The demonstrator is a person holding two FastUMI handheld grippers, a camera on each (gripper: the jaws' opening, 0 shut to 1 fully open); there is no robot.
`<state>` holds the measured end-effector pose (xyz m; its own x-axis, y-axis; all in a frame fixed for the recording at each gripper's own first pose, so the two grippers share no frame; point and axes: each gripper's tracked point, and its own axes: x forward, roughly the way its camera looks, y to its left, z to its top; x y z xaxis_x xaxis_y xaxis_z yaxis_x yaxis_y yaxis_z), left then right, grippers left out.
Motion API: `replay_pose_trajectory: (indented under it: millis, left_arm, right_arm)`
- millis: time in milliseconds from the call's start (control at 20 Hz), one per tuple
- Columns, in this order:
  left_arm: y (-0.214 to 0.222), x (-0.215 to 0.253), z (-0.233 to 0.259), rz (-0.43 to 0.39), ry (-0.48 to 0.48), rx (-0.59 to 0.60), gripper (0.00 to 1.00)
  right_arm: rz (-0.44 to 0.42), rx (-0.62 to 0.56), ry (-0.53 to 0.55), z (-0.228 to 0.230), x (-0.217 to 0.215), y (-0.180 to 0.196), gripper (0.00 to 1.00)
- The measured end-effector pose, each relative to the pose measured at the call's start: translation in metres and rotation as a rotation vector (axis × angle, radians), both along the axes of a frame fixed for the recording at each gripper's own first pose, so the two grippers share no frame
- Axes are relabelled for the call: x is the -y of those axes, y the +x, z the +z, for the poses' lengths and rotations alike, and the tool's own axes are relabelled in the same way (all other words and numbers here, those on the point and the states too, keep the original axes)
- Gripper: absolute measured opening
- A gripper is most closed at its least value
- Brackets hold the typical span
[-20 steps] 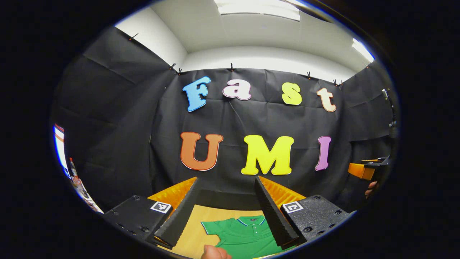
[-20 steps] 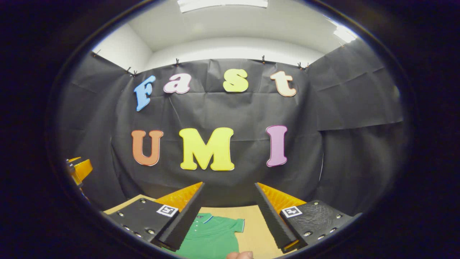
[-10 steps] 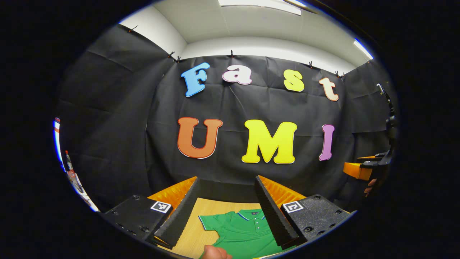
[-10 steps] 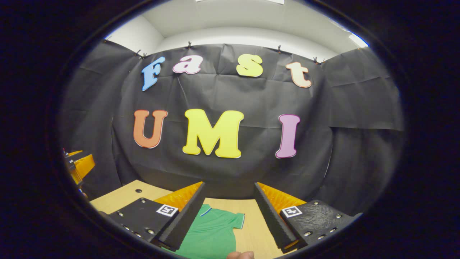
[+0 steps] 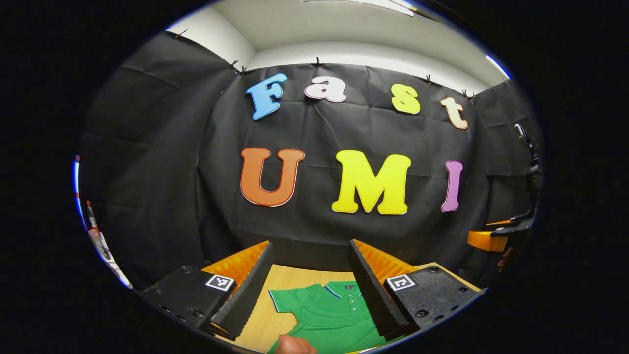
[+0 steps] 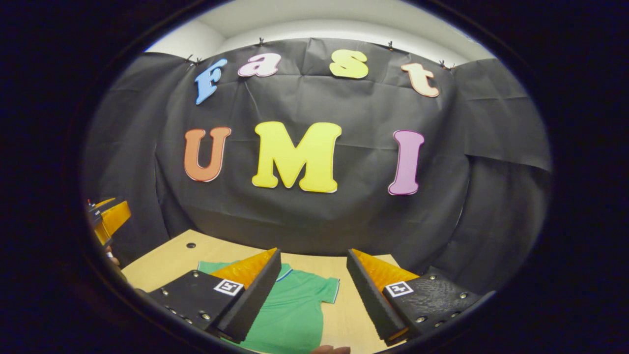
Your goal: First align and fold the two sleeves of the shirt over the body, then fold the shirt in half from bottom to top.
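1. The left gripper (image 5: 310, 290) is held above the shirt (image 5: 334, 314), its jaws spread wide with nothing between them.
2. The right gripper (image 6: 313, 295) is likewise wide open and empty, up off the shirt (image 6: 295, 309).
3. The green shirt lies flat and face up on the wooden table (image 6: 172, 258), collar toward the booth's far wall, both short sleeves spread out from the body.
4. Seen from the left gripper view, the other gripper (image 5: 496, 238) sits far to the shirt's right.
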<state>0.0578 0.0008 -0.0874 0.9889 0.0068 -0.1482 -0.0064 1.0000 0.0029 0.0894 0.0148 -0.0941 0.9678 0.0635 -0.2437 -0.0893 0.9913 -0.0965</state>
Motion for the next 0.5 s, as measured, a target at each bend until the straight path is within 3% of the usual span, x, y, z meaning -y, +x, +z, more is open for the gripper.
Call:
replay_pose_trajectory:
  millis: [200,500]
  left_arm:
    - [0.009,0.007,-0.007,-0.008,0.012,-0.008,0.96]
    - [0.019,0.019,-0.031,-0.025,-0.017,-0.063,0.97]
  right_arm:
    - [-0.018,-0.025,-0.021,-0.017,0.013,0.036,0.89]
    - [-0.052,-0.246,-0.016,-0.114,0.032,0.134,0.89]
